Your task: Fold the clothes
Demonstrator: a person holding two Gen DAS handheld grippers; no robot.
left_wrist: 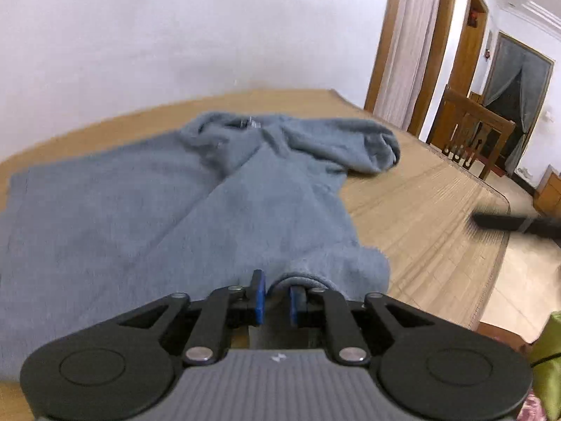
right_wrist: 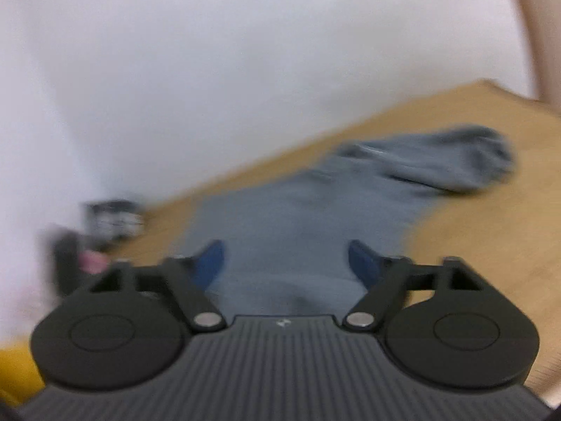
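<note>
A grey-blue fleece garment (left_wrist: 147, 217) lies spread on a tan woven mat (left_wrist: 420, 210), its collar and one sleeve bunched at the far end. My left gripper (left_wrist: 276, 298) is shut on the garment's near hem, a fold of cloth pinched between the blue pads. In the blurred right wrist view the same garment (right_wrist: 298, 217) lies ahead. My right gripper (right_wrist: 285, 263) is open and empty, jaws wide apart above the garment's near part.
A white wall runs behind the mat. A dark long object (left_wrist: 508, 222) shows at the mat's right edge. The left gripper and hand (right_wrist: 91, 242) show blurred at the left. Doorways and wooden furniture (left_wrist: 470, 133) stand at the right.
</note>
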